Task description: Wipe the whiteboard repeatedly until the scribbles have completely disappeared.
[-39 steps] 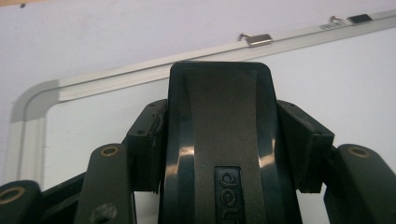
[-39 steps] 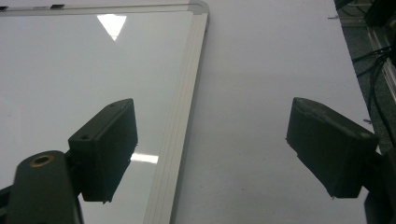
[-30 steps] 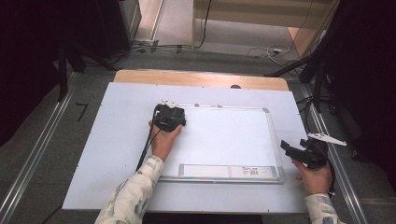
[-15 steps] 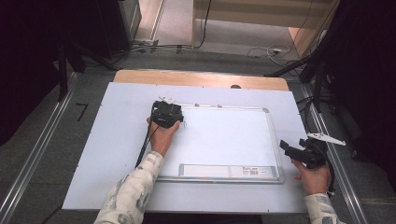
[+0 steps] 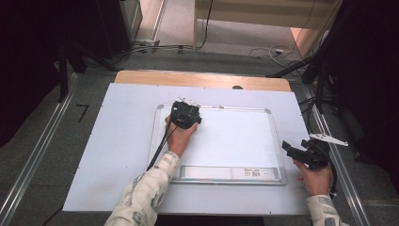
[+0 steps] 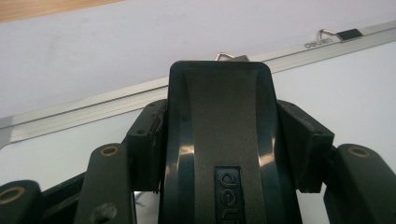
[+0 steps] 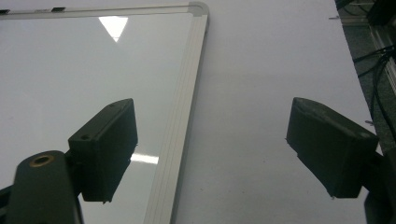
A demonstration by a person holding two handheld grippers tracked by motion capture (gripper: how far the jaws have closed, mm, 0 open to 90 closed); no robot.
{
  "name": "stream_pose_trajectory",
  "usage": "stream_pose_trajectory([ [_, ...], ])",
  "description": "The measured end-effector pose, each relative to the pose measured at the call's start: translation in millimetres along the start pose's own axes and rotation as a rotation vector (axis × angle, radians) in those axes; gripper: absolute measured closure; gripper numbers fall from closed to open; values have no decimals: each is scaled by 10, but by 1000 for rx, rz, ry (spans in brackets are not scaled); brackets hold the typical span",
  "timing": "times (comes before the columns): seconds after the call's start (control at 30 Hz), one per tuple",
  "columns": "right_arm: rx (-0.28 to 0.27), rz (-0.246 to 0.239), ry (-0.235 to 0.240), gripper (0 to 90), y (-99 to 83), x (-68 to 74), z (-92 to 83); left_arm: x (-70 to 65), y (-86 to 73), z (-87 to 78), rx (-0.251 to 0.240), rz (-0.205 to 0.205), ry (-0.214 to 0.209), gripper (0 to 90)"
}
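- Your left hand-held gripper [image 6: 224,154] pinched a black eraser [image 6: 219,121] against the whiteboard [image 5: 235,141], just short of its top frame; overshoot risked catching the hanger clip [image 6: 229,57].
- Your right hand-held gripper [image 7: 210,149] stood spread, straddling the board's edge.

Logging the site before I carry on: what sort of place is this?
Probably a lab or recording room: a whiteboard lies flat on a white table, with loose cables on the floor and metal rails alongside.

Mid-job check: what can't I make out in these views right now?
- Underside of the eraser in the left claw: left gripper view, its own body hides it.
- Label print on the whiteboard tray: high view, too small.
- Right claw base: right gripper view, cut by bottom edge.
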State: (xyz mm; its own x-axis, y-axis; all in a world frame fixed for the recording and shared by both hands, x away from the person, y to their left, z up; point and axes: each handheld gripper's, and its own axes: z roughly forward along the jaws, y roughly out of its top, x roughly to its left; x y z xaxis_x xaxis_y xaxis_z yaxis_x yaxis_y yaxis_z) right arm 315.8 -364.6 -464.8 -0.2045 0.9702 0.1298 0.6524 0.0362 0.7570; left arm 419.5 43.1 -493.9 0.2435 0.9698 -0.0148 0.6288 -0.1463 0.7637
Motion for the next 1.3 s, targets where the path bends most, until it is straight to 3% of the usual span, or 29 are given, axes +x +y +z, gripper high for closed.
stream_pose_trajectory([
  [0.13, 1, -1, -1, 150, 0, 5, 1, 39, 8, 5, 3, 4, -19, 410],
  [0.43, 4, 8, -5, 150, -22, -24, -17, 382, -24, -43, 6, -38, 25, 409],
  [0.6, 2, 2, -7, 150, -22, -9, -20, 462, -129, -161, 9, -34, 30, 409],
  [0.8, -1, -5, -7, 150, -12, 15, -17, 386, -231, -282, 23, -26, 23, 409],
  [1.13, 3, -2, -8, 150, -11, 26, -17, -36, -241, -282, 25, 18, -38, 409],
  [1.3, 2, -8, -4, 150, -8, 25, -10, -57, -177, -214, 29, 12, -47, 408],
])
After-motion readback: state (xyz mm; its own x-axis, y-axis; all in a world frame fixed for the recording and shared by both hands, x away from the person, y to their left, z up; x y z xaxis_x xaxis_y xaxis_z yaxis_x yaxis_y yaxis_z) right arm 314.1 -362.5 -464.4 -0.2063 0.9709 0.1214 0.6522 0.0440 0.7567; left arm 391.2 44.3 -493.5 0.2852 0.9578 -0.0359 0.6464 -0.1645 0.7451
